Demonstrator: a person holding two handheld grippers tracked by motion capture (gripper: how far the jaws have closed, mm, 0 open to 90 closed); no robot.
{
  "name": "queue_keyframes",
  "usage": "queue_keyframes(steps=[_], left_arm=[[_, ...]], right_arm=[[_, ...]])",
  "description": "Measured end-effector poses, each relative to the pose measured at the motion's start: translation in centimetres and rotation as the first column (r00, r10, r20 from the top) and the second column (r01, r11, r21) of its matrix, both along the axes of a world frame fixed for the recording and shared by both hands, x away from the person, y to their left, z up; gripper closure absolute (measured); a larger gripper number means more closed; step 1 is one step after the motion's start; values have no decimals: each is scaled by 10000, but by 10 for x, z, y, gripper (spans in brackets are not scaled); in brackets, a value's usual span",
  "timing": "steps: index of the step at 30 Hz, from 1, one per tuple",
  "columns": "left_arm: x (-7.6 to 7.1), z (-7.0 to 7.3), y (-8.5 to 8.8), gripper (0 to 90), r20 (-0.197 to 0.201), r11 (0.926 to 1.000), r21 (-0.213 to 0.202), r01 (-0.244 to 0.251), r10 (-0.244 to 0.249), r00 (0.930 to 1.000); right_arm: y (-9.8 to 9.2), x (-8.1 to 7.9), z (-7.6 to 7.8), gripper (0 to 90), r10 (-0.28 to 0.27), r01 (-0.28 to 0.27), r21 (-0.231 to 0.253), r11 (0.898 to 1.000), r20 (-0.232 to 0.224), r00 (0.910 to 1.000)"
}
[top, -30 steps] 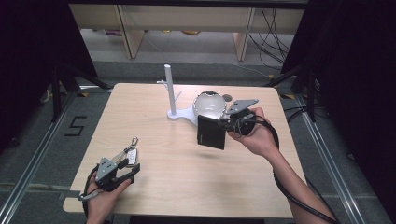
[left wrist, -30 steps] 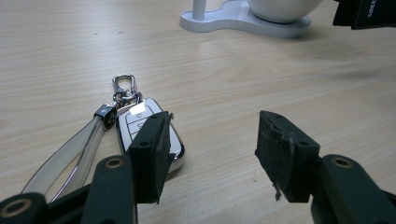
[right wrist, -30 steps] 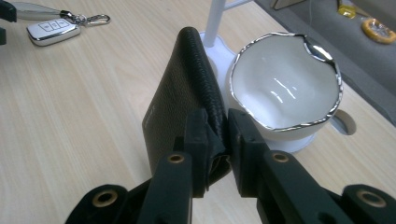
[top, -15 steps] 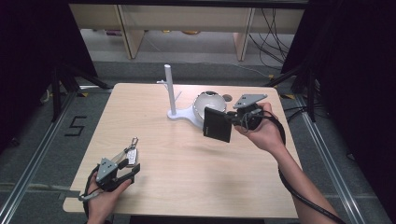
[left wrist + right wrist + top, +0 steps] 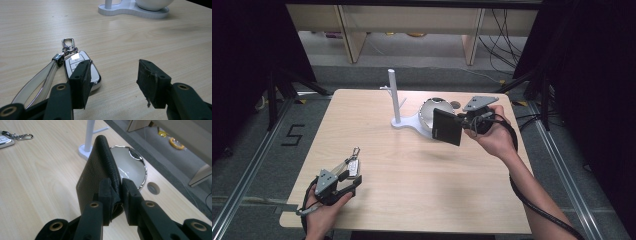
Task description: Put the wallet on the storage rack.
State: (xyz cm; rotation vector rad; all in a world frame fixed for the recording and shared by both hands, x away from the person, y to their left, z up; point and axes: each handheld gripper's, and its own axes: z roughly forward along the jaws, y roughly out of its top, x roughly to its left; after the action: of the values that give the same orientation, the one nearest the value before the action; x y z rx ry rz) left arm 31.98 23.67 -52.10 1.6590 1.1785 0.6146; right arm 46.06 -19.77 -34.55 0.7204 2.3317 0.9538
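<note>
Between your right gripper's (image 5: pixel 116 195) clamped jaws hangs the black wallet (image 5: pixel 447 127), held above the white bowl (image 5: pixel 428 111) at two o'clock. Pinched by one edge, it could swing and slip. Your left gripper (image 5: pixel 112 82) rests open beside the key fob (image 5: pixel 77 65).

Even, soft light falls from overhead on the pale wooden table (image 5: pixel 412 190), which reads bright while the floor and frame around it sink into near-black. Shadows on the table are faint and short. A small white glare sits on the key fob (image 5: pixel 82 67) near the table's front edge, and a sheen on the bowl (image 5: pixel 133 167) toward its back. The nearest jaws look slightly soft; the high view is grainy.
</note>
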Motion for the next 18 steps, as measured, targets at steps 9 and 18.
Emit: queue_keyframes(steps=[9,18], left_arm=[[0,0,0,441,5,10000,16,-25,25,10000],[0,0,0,441,-37,10000,20,-35,35,10000]], right_arm=[[2,8,2,794,-92,94,-67,9999,339,9994],[5,19,4,795,-110,112,-78,9999,254,9996]])
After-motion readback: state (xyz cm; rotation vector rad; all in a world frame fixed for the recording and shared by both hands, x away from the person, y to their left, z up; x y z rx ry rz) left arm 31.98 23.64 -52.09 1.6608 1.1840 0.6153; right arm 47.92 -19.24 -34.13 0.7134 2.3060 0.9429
